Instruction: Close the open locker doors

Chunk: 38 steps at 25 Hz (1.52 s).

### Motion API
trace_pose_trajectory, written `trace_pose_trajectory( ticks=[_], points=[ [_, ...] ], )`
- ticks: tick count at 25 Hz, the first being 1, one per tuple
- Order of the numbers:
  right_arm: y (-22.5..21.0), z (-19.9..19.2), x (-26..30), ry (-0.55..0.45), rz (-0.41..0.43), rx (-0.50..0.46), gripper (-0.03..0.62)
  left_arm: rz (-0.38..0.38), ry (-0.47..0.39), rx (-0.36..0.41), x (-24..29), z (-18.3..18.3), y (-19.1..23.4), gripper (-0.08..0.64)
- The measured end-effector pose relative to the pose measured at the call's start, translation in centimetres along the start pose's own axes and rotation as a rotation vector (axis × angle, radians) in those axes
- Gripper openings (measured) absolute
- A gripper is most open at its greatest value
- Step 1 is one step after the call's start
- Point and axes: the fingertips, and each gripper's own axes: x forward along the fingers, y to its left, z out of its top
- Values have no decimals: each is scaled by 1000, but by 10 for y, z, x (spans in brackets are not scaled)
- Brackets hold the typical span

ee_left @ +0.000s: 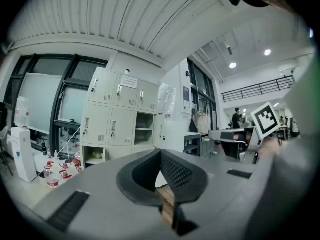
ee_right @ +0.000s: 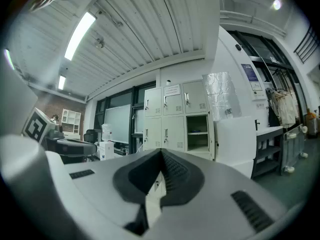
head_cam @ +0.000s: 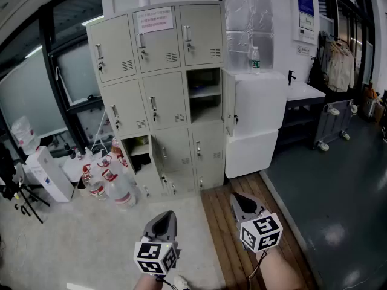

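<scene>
Locker unit [head_cam: 163, 95]: beige, metal-looking, 3 columns of flat rectangular doors, each with a small chrome handle and a slotted vent in its lower corner. A white paper notice [head_cam: 154, 20] is stuck on its top middle door.

2 compartments stand open. The upper open compartment [head_cam: 204, 95] is in the locker's right column, just under the top row, with a shelf across its inside. Its door [head_cam: 228, 101] hangs swung out to the right, edge-on, beside the white cabinet [head_cam: 260, 107] that stands right of the locker. The lower open compartment [head_cam: 139, 147] is in the locker's left column, lower down, with something yellowish inside; I can't make out its door.

Clear plastic bottles [head_cam: 112, 183] with red labels cluster on the floor at the locker's lower left. A strip of wooden planks [head_cam: 227, 234] runs out from the locker's foot.

Well back from the locker, the left gripper [head_cam: 162, 221] and the right gripper [head_cam: 243, 203] point at it. Both have their dark, ribbed jaws pressed together with nothing between them.
</scene>
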Motion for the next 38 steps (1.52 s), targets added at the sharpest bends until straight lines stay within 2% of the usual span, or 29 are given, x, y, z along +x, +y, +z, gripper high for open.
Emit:
trace_pose_trajectory(
  ticks=[22,38],
  points=[
    [2,1,33,-2,11,23,0,0,7,-13,18,3,26,3],
    [19,0,106,17,4,27,0,-10,13,-33,49,4,92,5]
  ],
)
